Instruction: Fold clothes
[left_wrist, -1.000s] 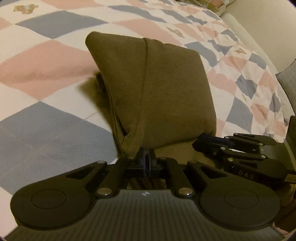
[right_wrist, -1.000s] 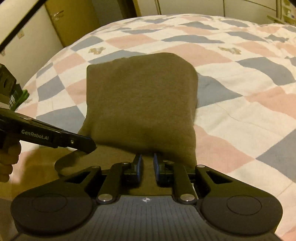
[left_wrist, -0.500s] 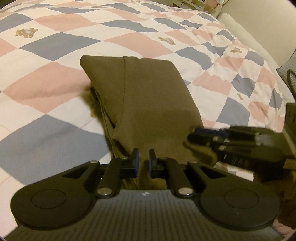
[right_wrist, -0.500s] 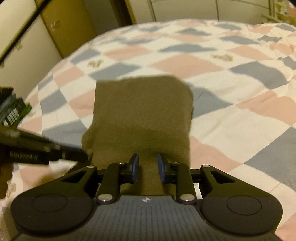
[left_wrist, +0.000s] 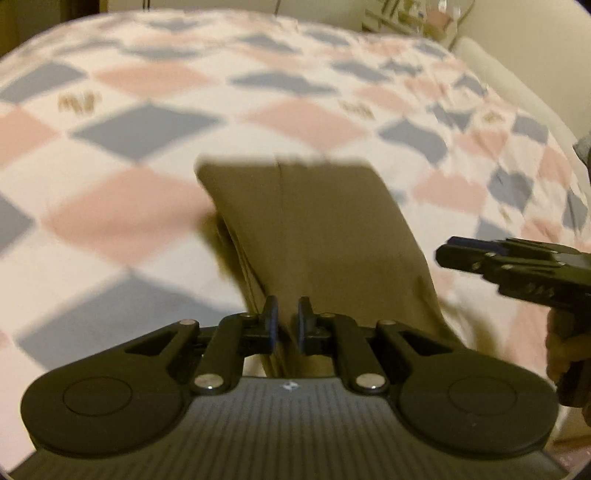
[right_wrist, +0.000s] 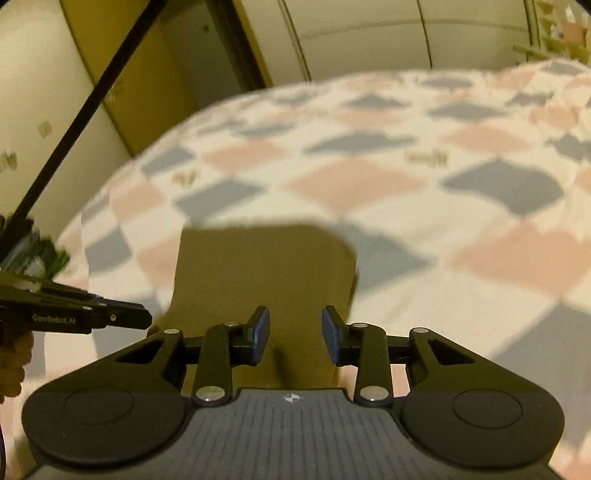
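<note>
Looking along both grippers, I see the olive-brown folded garment (left_wrist: 317, 236) lying flat on the pink, grey and white checked bedspread (left_wrist: 147, 122). My left gripper (left_wrist: 287, 325) is slightly parted over its near edge; my right gripper (right_wrist: 295, 334) is spread wide. The left gripper's side reads "GenRobot.AI".

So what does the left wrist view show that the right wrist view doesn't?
Only the left wrist view shows the garment's stacked folded edges, a seam down its top, and the right gripper from the side. Only the right wrist view shows the wooden door and a diagonal black cable. Both show the brown garment lying on the checked quilt.
</note>
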